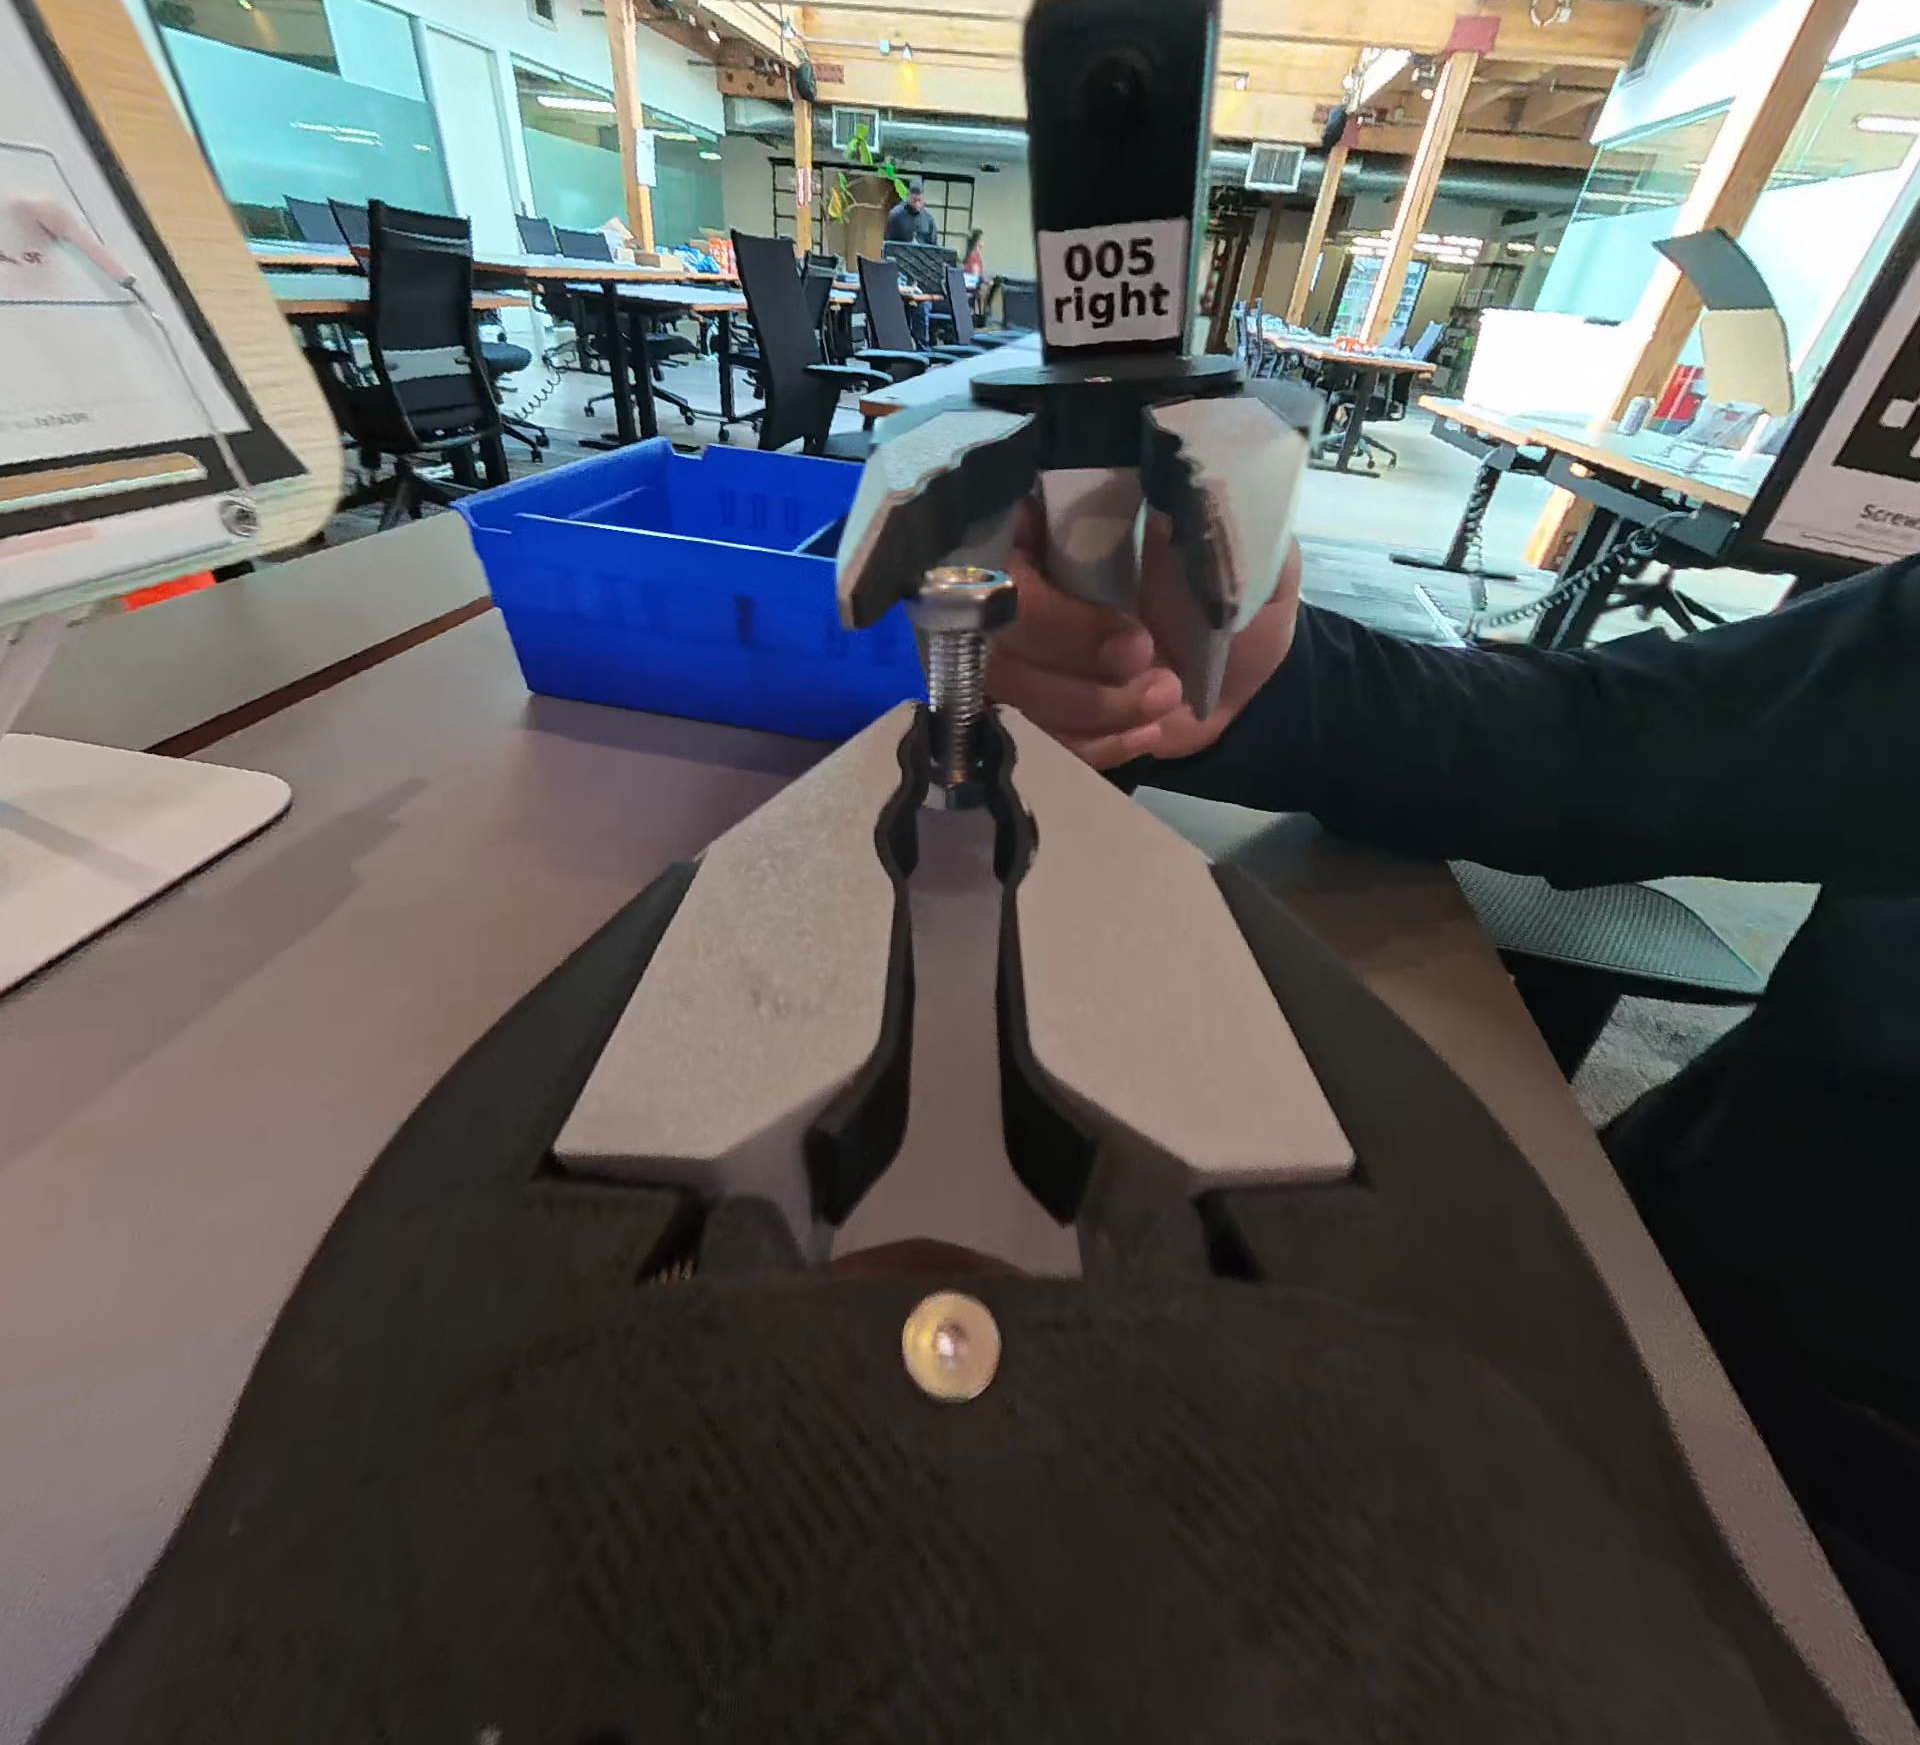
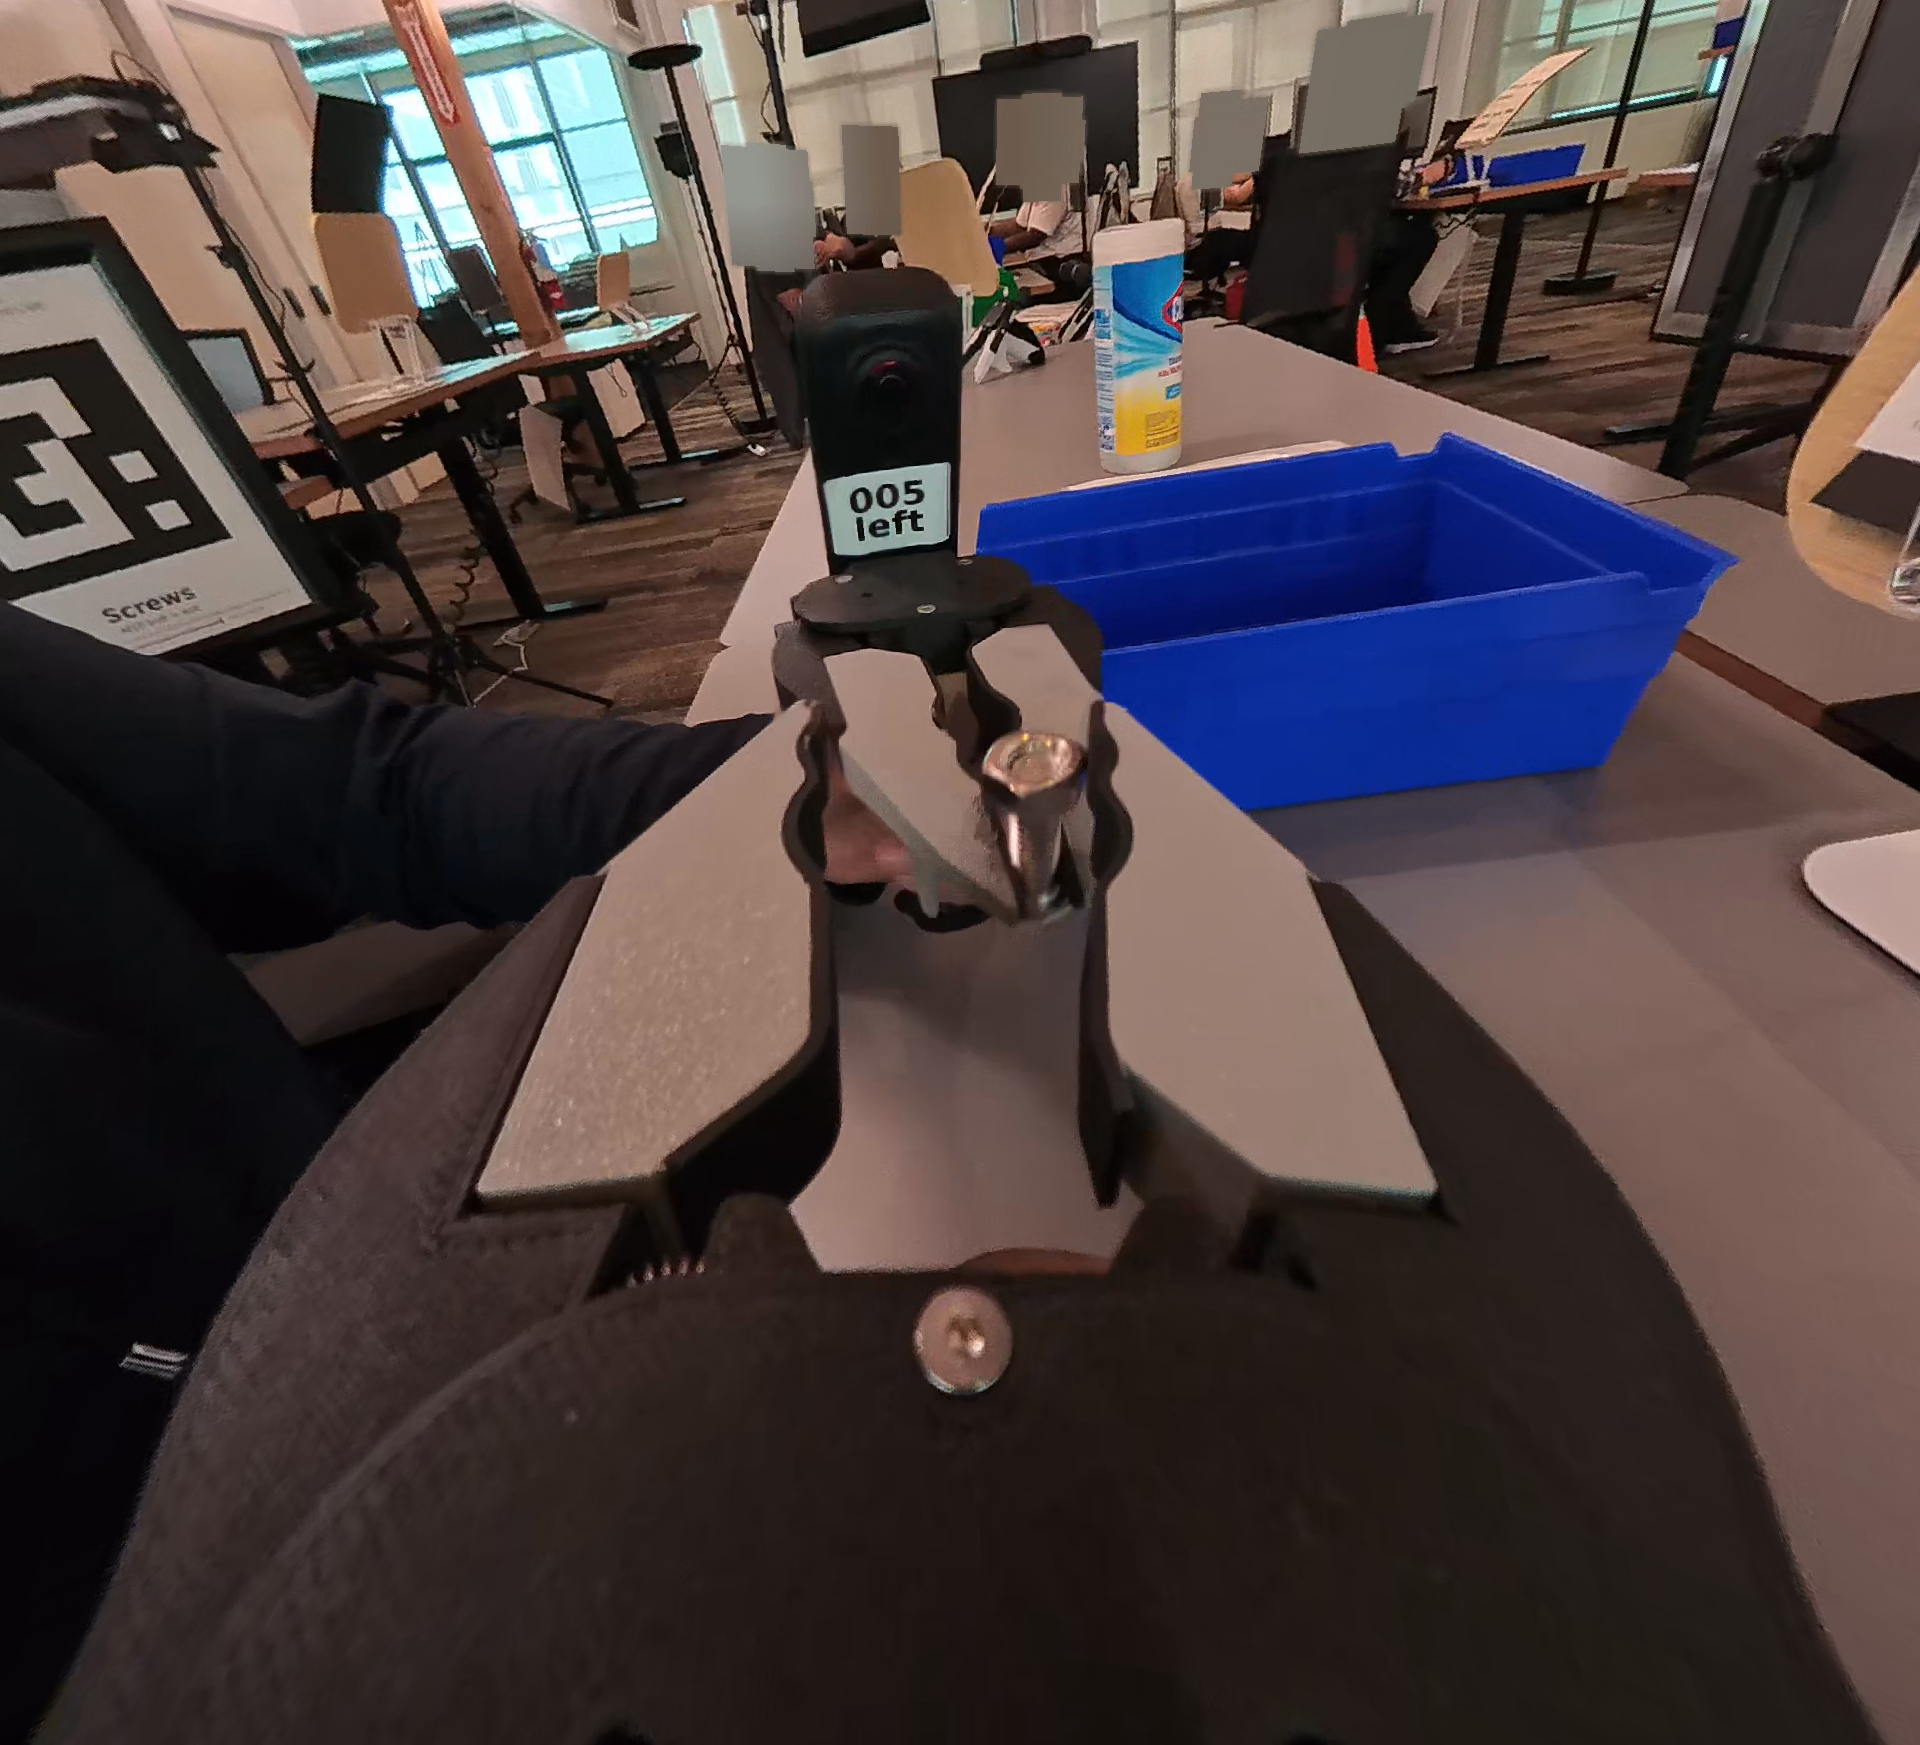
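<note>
1. A steel bolt [image 1: 961,677] is gripped upright in the closed jaws of the left gripper [image 1: 958,776], held at its lower threads, where a nut seems to sit.
2. The right gripper [image 2: 956,791] is seen with its jaws parted around the bolt head [image 2: 1032,760]; whether the head is touched cannot be told.
3. From the left wrist view, the right gripper hangs at 12 o'clock, directly over the bolt.
4. A blue bin [image 2: 1351,646] is set on the surface [image 2: 1558,1020] at 2 o'clock of the right gripper, close by.
5. It is judged that the bolt should be kept vertical and the upper jaws centred on the head before any squeeze.
6. A wipes canister [image 2: 1138,345] stands behind the bin.
</note>
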### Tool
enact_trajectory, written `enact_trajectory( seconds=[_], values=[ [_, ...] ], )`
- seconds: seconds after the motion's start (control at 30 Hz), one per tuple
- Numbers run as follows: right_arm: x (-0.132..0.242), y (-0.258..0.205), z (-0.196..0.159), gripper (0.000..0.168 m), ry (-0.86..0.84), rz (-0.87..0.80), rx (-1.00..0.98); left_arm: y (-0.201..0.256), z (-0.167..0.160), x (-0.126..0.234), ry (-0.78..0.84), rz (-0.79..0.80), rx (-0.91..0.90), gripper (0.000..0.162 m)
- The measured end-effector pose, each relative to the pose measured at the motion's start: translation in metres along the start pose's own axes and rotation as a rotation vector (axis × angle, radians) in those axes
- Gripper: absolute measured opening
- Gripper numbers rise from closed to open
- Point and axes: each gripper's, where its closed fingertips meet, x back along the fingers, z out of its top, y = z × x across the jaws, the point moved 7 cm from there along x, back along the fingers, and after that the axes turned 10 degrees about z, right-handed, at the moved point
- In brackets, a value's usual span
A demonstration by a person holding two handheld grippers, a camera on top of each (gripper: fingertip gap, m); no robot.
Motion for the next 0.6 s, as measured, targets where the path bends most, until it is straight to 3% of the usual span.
enact_trajectory(
  seconds=[0.07,0.13,0.27,0.47,0.6],
  values=[
    [0.005,-0.002,0.003,0.052,0.017,-0.001,0.016,-0.008,0.005,0.007,0.036,0.028,0.027,0.006],
    [0.011,-0.005,0.007,0.039,0.056,0.042,0.014,-0.015,0.008,0.014,0.053,0.049,0.054,0.006],
    [0.013,0.001,0.006,0.052,0.071,0.001,-0.012,-0.010,0.007,0.010,0.040,0.026,0.040,0.006],
    [-0.001,0.000,-0.002,0.052,0.010,-0.001,-0.010,0.008,-0.003,-0.005,-0.023,-0.024,-0.005,0.007],
    [0.003,-0.002,0.001,0.049,0.007,-0.008,0.014,-0.004,0.006,0.006,0.030,0.034,0.004,0.006]
  ],
)
